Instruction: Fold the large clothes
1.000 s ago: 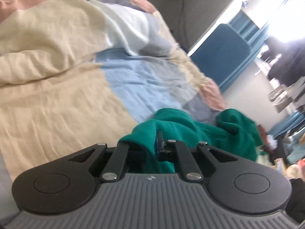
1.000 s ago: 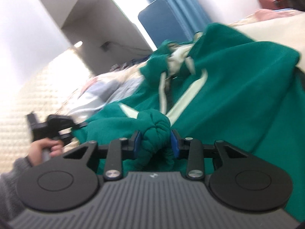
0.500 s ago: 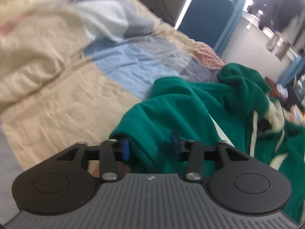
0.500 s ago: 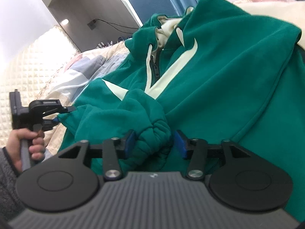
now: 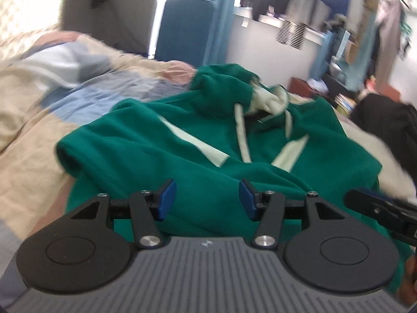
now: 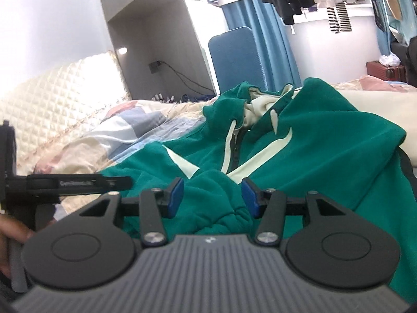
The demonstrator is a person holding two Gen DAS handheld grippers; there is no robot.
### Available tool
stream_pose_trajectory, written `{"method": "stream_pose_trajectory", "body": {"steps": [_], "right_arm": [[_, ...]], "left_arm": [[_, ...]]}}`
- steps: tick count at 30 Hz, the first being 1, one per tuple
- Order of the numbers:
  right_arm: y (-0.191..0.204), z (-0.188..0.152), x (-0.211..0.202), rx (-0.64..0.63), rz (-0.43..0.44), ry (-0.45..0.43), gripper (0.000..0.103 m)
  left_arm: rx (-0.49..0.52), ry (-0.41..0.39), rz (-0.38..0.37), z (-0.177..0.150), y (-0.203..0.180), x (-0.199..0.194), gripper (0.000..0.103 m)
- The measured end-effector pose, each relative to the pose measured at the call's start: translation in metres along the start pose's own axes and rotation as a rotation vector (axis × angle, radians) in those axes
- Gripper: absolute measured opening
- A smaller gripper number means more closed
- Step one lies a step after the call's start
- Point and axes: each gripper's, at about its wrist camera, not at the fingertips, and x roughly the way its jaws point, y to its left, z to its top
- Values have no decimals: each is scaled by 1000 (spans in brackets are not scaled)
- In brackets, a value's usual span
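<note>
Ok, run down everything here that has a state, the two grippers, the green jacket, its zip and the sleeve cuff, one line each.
Left gripper: open, over the jacket, gripping nothing.
Right gripper: open, cuff between its fingers, not clamped.
Green jacket: spread on the bed, rumpled, not yet folded.
Zip: open at the collar; lower down cannot tell.
Sleeve cuff: bunched, lying on the jacket front.
Quilt: wrinkled.

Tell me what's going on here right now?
A person with two handheld grippers is folding a green zip jacket spread on a patchwork quilt. Both the left gripper and right gripper are open. A bunched sleeve cuff lies between the right gripper's fingers, unclamped.
</note>
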Motion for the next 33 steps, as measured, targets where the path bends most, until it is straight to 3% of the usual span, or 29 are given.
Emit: {"method": "stream_pose_trajectory", "body": {"steps": [3, 6, 10, 16, 26, 33], "right_arm": [[1, -4, 9, -20, -3, 24, 51], [1, -9, 21, -32, -21, 64, 43], [0, -20, 37, -57, -64, 132, 43], [-7, -29, 46, -52, -90, 163, 43], [-8, -26, 37, -34, -85, 139, 44], [-6, 3, 6, 37, -90, 66, 47]], "left_arm": [[50, 3, 14, -5, -5, 14, 59], [15, 51, -4, -12, 0, 31, 59], [21, 100, 7, -22, 2, 51, 59], [27, 126, 19, -28, 2, 63, 59], [25, 79, 32, -19, -1, 45, 59], [-93, 47, -24, 2, 7, 17, 61]]}}
